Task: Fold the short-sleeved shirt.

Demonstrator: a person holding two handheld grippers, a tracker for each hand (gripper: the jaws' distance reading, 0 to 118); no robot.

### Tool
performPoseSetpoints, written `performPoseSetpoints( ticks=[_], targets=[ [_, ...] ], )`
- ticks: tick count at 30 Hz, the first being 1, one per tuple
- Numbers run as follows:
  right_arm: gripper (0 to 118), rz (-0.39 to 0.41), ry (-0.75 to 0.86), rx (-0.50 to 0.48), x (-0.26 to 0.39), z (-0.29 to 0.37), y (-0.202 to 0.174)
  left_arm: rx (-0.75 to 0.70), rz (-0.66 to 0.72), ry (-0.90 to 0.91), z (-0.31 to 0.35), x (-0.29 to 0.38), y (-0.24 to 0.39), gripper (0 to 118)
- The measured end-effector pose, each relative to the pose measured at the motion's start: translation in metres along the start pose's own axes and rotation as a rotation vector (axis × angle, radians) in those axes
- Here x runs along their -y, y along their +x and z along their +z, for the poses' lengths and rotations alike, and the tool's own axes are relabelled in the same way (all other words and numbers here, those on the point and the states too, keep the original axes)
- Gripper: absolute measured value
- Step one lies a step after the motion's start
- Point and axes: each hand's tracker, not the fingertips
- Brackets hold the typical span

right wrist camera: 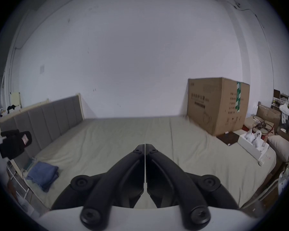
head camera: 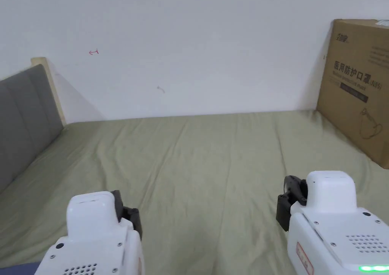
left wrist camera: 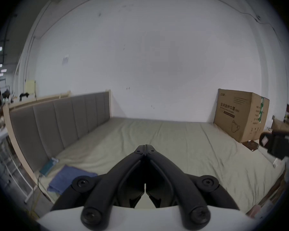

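Both grippers hang above the near part of the bed, which is covered by a pale green sheet, and neither one holds anything. In the left gripper view the left gripper has its fingers pressed together at the tips with nothing between them. In the right gripper view the right gripper is the same, closed and empty.

The blue shirt lies at the near left corner of the bed, close to the grey headboard and well apart from both grippers. It looks already folded into a small stack (I cannot tell if it is finished, or if it is really the shirt of the task). A cardboard box stands at the far right against the wall.

My judgement is that the step now is to reach the shirt and bring it to the free middle of the sheet. To do this well, the fingers should open before they come down, and each gripper should take one edge of the cloth. Then the person can lift it and spread it flat, without dragging wrinkles into the sheet.
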Motion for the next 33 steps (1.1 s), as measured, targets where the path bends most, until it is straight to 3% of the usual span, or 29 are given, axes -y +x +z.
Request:
performPoseSetpoints(
  ticks=[5,8,10,12,13,14,15,16,17,20,23,30,33],
  targets=[
    [1,0.08,0.055,0.009,-0.013,0.012,-0.008,0.024,-0.038,0.019,0.008,-0.011,0.011,0],
    [2,0.083,0.041,-0.002,-0.014,0.011,-0.007,0.033,-0.009,0.009,0.01,-0.018,0.013,1],
    [4,0.068,0.034,-0.005,-0.013,0.011,-0.005,0.013,-0.014,0.018,0.011,-0.018,0.016,20],
    [23,0.069,0.022,0.009,-0.013,0.009,-0.003,-0.003,-0.035,0.016,0.011,-0.018,0.018,53],
    [38,0.066,0.02,0.01,-0.013,0.008,-0.003,0.001,-0.034,0.012,0.011,-0.018,0.017,74],
    [70,0.06,0.016,0.006,-0.013,0.008,-0.002,0.012,-0.018,0.015,0.012,-0.017,0.015,96],
    [96,0.048,0.008,-0.003,-0.014,0.006,0.001,0.023,0.0,0.02,0.013,-0.016,0.014,106],
    [114,0.033,0.002,-0.023,-0.014,0.005,0.003,0.028,0.006,0.021,0.014,-0.018,0.014,109],
    [118,0.023,0.01,-0.031,-0.013,0.006,0.005,0.026,0.011,0.025,0.015,-0.018,0.015,110],
    [118,0.03,0.033,0.002,-0.016,0.008,0.002,0.051,0.013,0.038,0.016,-0.021,0.014,117],
    [118,0.04,0.025,-0.001,-0.013,0.004,0.006,0.174,0.072,0.025,0.015,-0.023,0.011,116],
    [118,0.022,0.002,0.002,-0.009,0.002,0.011,-0.016,0.049,-0.058,0.009,-0.026,0.023,116],
    [118,0.033,0.0,0.015,-0.008,0.003,0.011,0.001,-0.001,-0.078,0.01,-0.029,0.023,116]
  ],
)
